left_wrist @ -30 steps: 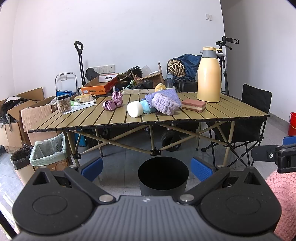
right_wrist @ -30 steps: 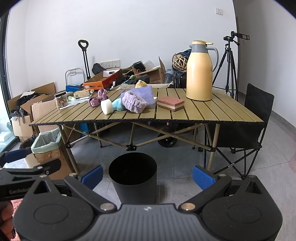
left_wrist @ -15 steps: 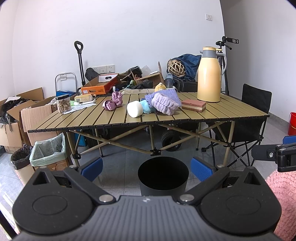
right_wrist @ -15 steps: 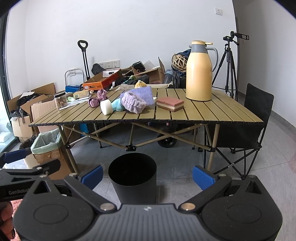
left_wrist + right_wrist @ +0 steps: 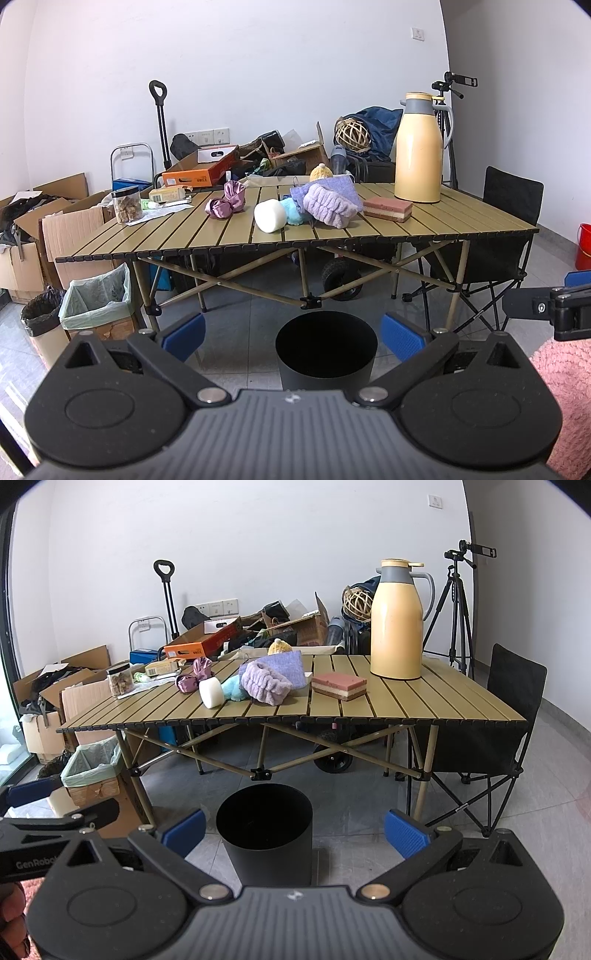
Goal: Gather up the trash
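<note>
A black round bin [image 5: 326, 347] [image 5: 265, 834] stands on the floor in front of a slatted olive folding table [image 5: 461, 229] [image 5: 424, 701]. On the table lie a white roll [image 5: 270, 215] [image 5: 211, 692], purple crumpled cloth [image 5: 226, 201] [image 5: 193, 675], a teal piece [image 5: 292, 213], a lilac fluffy cloth [image 5: 329, 209] [image 5: 266, 682] and a pink layered sponge [image 5: 388, 208] [image 5: 339, 686]. My left gripper [image 5: 293, 339] and right gripper [image 5: 295, 830] both hang open and empty, low and well short of the table, each framing the bin.
A tall yellow thermos [image 5: 418, 149] [image 5: 396, 619] stands at the table's back right. A jar [image 5: 127, 204] and papers sit at its left. Cardboard boxes [image 5: 55, 229], a lined bin [image 5: 96, 299], a black chair [image 5: 502, 716] and a tripod [image 5: 456, 609] surround the table.
</note>
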A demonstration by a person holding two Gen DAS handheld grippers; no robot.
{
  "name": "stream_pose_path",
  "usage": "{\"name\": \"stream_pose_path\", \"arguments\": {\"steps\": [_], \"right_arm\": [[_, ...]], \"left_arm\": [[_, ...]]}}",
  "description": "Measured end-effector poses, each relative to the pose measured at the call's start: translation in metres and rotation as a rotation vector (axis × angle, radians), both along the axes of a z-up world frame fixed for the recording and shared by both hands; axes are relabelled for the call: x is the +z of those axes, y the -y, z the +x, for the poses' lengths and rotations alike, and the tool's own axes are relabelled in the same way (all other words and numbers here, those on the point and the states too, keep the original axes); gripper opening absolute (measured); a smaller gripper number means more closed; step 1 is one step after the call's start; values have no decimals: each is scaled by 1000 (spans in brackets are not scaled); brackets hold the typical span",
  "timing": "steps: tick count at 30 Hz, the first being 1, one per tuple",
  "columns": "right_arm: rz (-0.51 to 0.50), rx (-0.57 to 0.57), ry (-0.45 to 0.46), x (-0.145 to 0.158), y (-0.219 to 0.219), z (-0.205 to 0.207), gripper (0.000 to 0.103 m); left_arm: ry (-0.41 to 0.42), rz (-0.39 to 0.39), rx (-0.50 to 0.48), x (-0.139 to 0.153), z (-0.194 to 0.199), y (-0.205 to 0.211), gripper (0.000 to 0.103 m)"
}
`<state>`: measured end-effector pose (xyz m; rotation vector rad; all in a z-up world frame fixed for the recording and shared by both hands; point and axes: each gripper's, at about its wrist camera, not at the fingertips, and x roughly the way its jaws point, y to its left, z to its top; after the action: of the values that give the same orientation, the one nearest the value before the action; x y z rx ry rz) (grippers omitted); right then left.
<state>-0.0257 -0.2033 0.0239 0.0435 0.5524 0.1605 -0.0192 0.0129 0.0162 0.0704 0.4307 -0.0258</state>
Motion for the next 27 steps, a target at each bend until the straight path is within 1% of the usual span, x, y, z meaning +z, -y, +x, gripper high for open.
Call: {"name": "stream_pose_path", "arguments": {"steps": [7, 13, 19, 24, 27], "right_arm": [[6, -3, 22, 1, 5, 9, 103], [23, -12, 67, 1, 11, 34, 103], [74, 1, 118, -5, 18, 73, 103], [90, 22, 112, -15, 17, 117, 103], [81, 31, 112, -20, 13, 146, 103]], "left_arm": [[15, -5, 0, -2, 7, -2, 103], [30, -16, 5, 0, 29, -4, 103], [48, -20, 34, 2, 68, -6, 103], [54, -23, 66, 1, 112, -10, 103], [64, -18, 80, 0, 140, -12, 103]]}}
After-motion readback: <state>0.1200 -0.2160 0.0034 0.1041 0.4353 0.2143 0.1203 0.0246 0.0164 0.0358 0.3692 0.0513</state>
